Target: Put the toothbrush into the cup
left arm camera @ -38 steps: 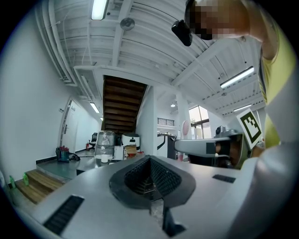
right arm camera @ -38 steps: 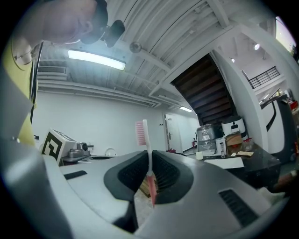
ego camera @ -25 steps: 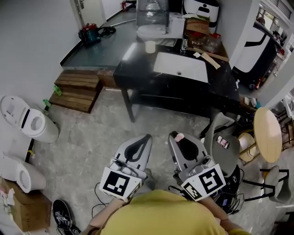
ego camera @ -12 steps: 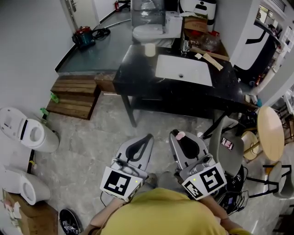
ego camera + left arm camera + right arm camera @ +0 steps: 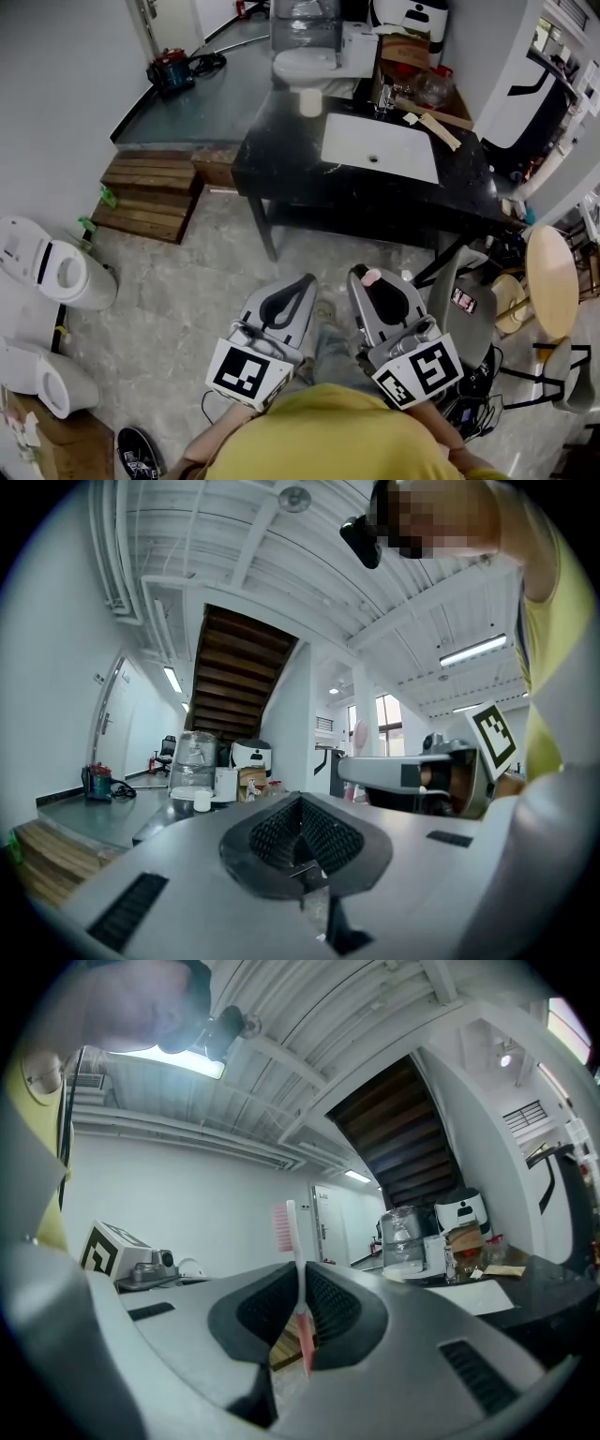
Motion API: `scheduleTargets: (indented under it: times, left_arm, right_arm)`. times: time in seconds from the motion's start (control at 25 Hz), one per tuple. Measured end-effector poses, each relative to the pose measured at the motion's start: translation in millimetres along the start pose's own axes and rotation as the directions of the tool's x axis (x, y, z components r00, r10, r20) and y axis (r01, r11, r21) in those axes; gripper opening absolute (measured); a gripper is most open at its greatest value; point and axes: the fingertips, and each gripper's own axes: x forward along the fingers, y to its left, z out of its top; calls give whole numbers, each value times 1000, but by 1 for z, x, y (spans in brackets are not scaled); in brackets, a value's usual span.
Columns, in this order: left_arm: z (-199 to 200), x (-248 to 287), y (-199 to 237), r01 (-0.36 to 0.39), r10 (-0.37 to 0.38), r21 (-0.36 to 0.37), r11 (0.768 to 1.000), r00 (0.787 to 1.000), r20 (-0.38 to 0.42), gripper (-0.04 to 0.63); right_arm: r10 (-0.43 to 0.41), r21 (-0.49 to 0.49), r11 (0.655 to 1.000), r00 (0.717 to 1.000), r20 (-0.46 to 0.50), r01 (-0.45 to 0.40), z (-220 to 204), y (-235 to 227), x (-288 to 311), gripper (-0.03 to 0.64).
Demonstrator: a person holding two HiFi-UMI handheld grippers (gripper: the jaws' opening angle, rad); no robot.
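The cup [image 5: 310,101], small and white, stands on the far left corner of the black counter [image 5: 281,150], beside the white sink [image 5: 380,150]; the left gripper view shows the cup [image 5: 202,801] far ahead. My right gripper [image 5: 363,275] is shut on the pink toothbrush [image 5: 371,277], which stands upright between its jaws, bristles [image 5: 281,1227] on top and handle [image 5: 299,1297] clamped. My left gripper [image 5: 302,279] is shut with nothing in it. I hold both level over the floor, well short of the counter.
Two white toilets [image 5: 61,272] stand on the floor at the left, next to wooden steps [image 5: 155,187]. A grey chair [image 5: 464,305] and a round wooden table [image 5: 551,279] are at the right. Another toilet [image 5: 314,64] stands behind the counter.
The counter and sink sit slightly lower and nearer in the head view. Both grippers have kept their pose and the toothbrush has stayed clamped.
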Motion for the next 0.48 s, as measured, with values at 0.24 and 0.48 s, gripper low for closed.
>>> scheduleTargets:
  times: [0.24, 0.48]
  left_arm:
    - [-9, 30, 21, -7, 7, -5, 1000, 1000, -5, 10]
    - [-3, 76, 56, -30, 30, -1, 1000, 1000, 9, 11]
  right_arm:
    - [16, 7, 1000, 1000, -11, -16, -6, -24, 25, 41]
    - [34, 13, 999, 999, -14, -33, -7, -64, 70, 41]
